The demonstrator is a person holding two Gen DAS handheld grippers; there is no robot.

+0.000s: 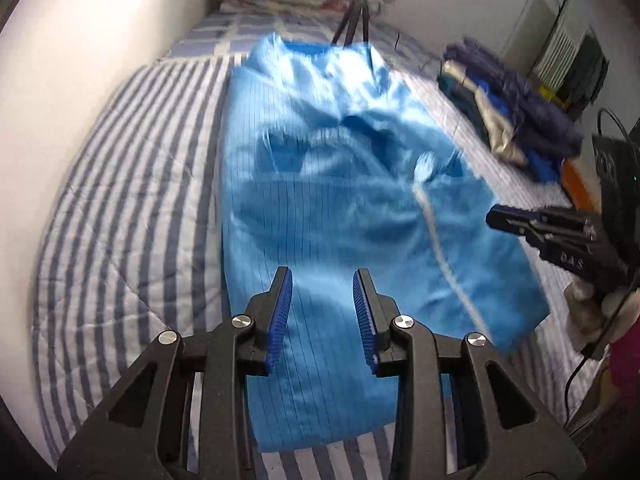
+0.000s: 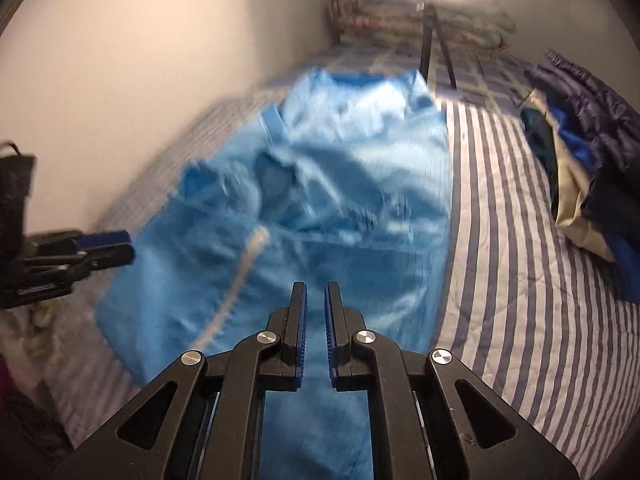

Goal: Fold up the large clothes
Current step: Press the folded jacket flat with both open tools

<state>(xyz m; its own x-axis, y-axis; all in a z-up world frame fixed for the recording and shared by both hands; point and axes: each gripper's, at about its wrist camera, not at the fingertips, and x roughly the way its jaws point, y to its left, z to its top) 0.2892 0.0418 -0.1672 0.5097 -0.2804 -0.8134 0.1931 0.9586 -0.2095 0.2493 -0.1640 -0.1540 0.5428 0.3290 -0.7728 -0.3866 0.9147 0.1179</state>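
Striped bed (image 1: 120,184) carries light blue garment (image 1: 320,184) spread lengthwise along its middle, folded clothes pile (image 1: 508,120) beside; left tongs (image 1: 322,280) part open above hem, empty; right tongs (image 2: 316,292) nearly closed, gripping nothing

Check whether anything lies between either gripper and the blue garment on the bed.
Nothing visible does. The blue garment lies uncovered on the striped bedspread, directly under the left gripper and right gripper. The pile of clothes sits off to one side.
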